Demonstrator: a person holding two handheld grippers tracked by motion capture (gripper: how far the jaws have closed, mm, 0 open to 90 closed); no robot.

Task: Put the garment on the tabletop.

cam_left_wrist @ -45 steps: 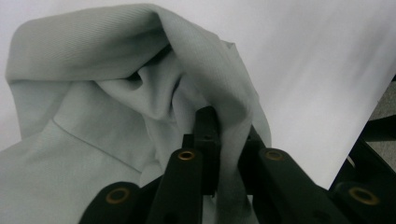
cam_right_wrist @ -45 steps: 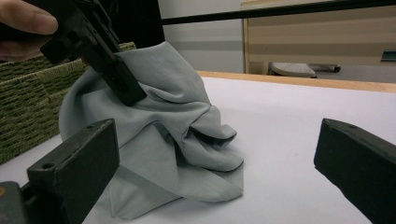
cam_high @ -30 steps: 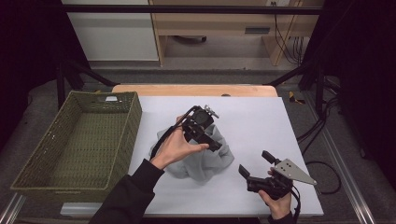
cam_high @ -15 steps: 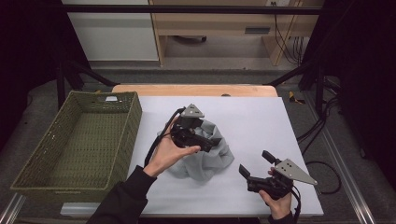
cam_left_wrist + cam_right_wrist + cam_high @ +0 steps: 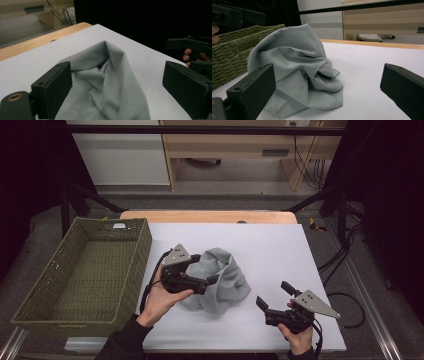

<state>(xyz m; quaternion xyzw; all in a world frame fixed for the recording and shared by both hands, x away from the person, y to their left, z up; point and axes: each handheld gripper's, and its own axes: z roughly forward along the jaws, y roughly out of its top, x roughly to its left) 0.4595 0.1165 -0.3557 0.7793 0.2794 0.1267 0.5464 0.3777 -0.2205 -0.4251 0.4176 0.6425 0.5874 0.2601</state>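
Both claws spread around a crumpled grey cloth (image 5: 220, 280).
Left claw (image 5: 206, 269) has just been opening, nothing pinched, straddling the heap to seize it; right claw (image 5: 273, 294) waits apart on the table (image 5: 280, 245).

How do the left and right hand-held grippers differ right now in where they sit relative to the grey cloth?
The left hand-held gripper is at the crumpled grey cloth, its open jaws straddling the cloth's left side; the right hand-held gripper sits apart from it on the bare white table. The left one's grey plate faces the wicker basket; the right one's lies toward the table's right edge. Both are open, gripping nothing.

Wooden shelving (image 5: 235, 147) and grey floor (image 5: 220, 200) beyond, dark sides.
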